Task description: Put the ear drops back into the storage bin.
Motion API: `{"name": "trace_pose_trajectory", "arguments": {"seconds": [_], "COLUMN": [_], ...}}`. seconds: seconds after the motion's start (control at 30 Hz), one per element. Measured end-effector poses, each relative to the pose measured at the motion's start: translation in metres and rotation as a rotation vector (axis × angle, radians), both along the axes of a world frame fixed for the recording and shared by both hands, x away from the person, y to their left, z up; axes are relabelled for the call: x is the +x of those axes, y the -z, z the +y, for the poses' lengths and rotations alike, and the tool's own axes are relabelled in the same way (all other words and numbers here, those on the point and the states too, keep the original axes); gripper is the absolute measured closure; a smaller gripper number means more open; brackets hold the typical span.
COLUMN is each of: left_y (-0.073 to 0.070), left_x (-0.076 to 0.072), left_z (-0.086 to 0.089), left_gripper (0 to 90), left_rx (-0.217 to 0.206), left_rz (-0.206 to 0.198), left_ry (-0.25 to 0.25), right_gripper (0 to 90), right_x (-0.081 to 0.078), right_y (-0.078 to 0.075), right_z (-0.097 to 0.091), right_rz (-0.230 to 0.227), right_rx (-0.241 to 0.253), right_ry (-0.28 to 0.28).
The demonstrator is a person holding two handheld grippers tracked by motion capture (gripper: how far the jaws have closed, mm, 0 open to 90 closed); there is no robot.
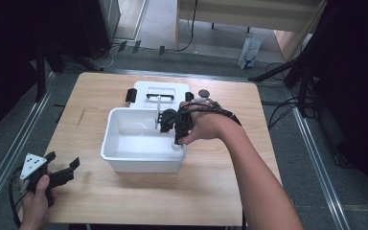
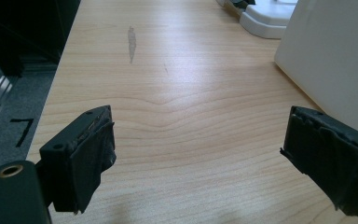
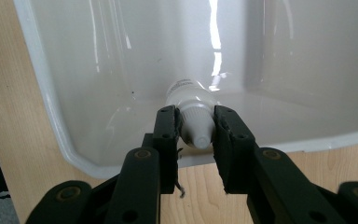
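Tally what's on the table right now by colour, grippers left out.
White: 3 (bin, lid behind it, small bottle held over the bin in the right gripper)
Dark: 1 (small round thing beside the lid; too small to identify)
Total: 4

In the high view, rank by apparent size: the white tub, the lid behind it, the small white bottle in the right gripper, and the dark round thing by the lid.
1. white tub
2. lid
3. and 4. white bottle and dark round thing: both tiny, the bottle partly hidden by the right gripper, so unranked.
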State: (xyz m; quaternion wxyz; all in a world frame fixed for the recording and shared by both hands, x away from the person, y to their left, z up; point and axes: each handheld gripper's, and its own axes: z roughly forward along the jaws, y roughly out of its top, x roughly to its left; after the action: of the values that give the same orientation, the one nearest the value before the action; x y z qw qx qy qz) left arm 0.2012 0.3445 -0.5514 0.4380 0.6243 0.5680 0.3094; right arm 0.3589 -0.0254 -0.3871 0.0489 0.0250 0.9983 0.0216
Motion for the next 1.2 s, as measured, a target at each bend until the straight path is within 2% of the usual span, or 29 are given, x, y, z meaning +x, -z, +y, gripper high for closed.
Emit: {"name": "trace_pose_trajectory", "arguments": {"seconds": [0.5,0.57,0.77,0.93,1.2], "left_y": [0.0,0.0,0.0,0.0,0.0], "left_x": [0.0,0.0,0.0,0.0,0.0], "left_z": [0.0,0.0,0.0,0.0,0.0], "left_gripper": [9.6,9.7,9.6,9.6,9.6], "left_rx": [0.001,0.002,0.003,0.005,0.005], "left_rz": [0.0,0.0,0.001,0.001,0.0], "left_ry": [0.002,0.002,0.003,0.002,0.002], "right_gripper": [72.0,72.0,71.9,71.9,71.9], "right_x": [-0.001,-0.002,-0.002,-0.003,-0.002], "right_y": [0.025,0.028,0.039,0.044,0.052], "right_z": [0.001,0.001,0.002,0.003,0.004], "right_rz": [0.001,0.01,0.002,0.006,0.013], "right_rx": [-0.012,-0.014,-0.016,-0.023,-0.028], "right_ry": [-0.054,-0.048,-0.058,-0.044,-0.055]}}
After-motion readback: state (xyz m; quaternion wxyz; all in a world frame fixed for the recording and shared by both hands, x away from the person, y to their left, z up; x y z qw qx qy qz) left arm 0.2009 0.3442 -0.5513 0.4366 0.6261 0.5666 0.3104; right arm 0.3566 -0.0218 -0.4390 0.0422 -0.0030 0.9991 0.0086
